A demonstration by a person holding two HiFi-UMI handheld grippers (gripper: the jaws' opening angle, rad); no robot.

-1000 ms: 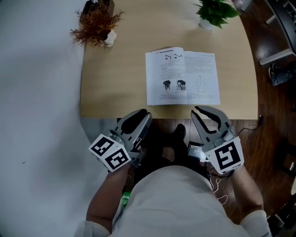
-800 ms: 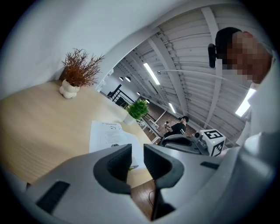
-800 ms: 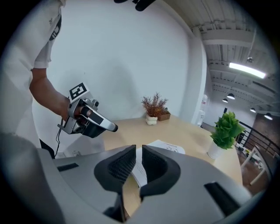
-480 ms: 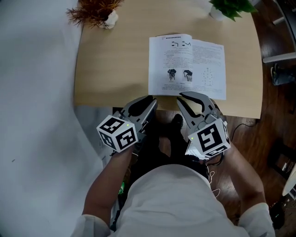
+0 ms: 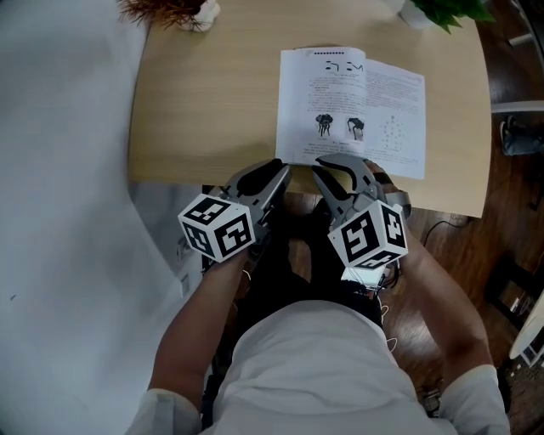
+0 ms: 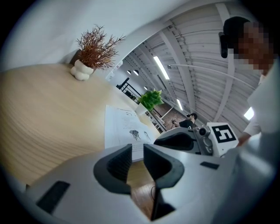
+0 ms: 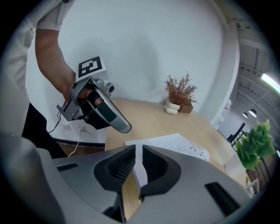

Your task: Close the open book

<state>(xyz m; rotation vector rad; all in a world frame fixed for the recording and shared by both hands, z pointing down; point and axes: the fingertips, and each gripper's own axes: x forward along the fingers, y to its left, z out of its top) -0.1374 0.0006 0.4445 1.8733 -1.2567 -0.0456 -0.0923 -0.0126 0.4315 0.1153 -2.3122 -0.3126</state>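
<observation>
So since a second ago both grippers have dropped and slid in toward the table's near edge, and the right gripper (image 5: 337, 165) has rolled and swung in toward the left one, so its marker cube (image 5: 367, 240) is now tipped on a corner. Stuff that's hard to see: from the head view the dried plant (image 5: 170, 8) and the green plant (image 5: 444, 8) far ahead of the grippers are both chopped off by the top of the picture, the print in the book (image 5: 353, 106) is too small to read, and the right gripper's tips overlap the book's near edge, so I can't tell if they touch it. The book is lying open and flat on the table (image 5: 204, 102), right in front of the right gripper and ahead and to the right of the left gripper (image 5: 274, 170). Left jaws are released, just a narrow gap, nothing in it; you only see the table edge and floor through it. Right jaws look the same, a slim gap with the white page and wooden table edge showing through, not clamped on anything I can make out.
</observation>
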